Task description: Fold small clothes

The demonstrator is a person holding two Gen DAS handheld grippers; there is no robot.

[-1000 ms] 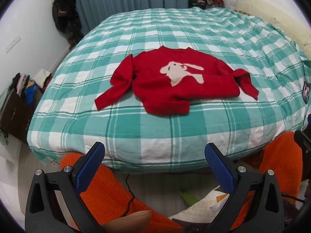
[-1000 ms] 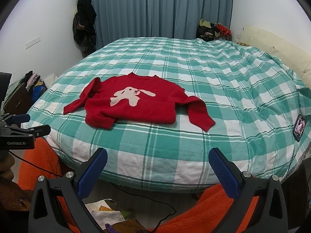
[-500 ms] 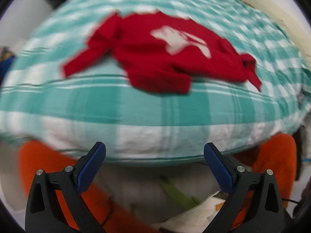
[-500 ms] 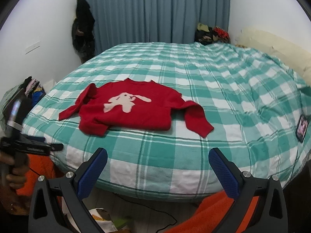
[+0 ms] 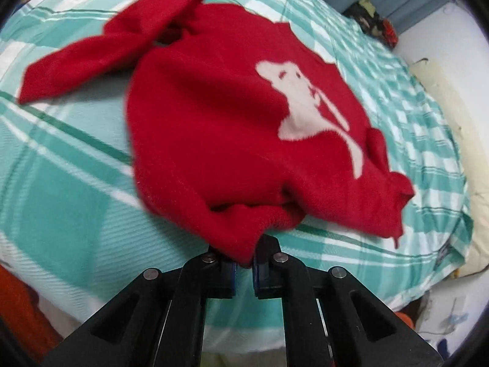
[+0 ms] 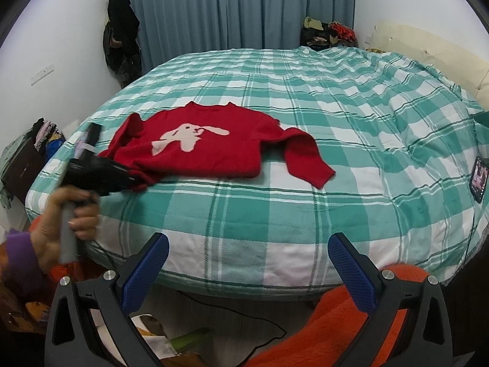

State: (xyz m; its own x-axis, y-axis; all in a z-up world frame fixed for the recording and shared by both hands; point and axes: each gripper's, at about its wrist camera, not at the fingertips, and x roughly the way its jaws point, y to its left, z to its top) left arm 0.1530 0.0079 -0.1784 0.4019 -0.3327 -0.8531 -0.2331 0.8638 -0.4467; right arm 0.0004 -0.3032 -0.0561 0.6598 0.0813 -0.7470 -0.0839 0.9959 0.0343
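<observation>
A small red sweater [image 6: 214, 150] with a pale rabbit on its chest lies face up on the green-and-white checked bed [image 6: 351, 128]. In the left wrist view the sweater [image 5: 220, 128] fills the frame, its left sleeve folded up at the top left. My left gripper [image 5: 244, 263] is shut on the sweater's bottom left hem corner; it also shows in the right wrist view [image 6: 134, 180], held in a hand. My right gripper [image 6: 249, 263] is open and empty, held off the bed's near edge.
A phone [image 6: 477, 179] lies at the bed's right edge. A cream headboard [image 6: 428, 46] runs along the right. Clothes piles sit at the far corner [image 6: 330, 32] and on the floor at left [image 6: 27, 159]. Orange fleece [image 6: 351, 330] and papers lie below.
My left gripper moved forward from off the bed to the sweater and closed on its bottom left hem corner. My right gripper stayed open and shifted only slightly.
</observation>
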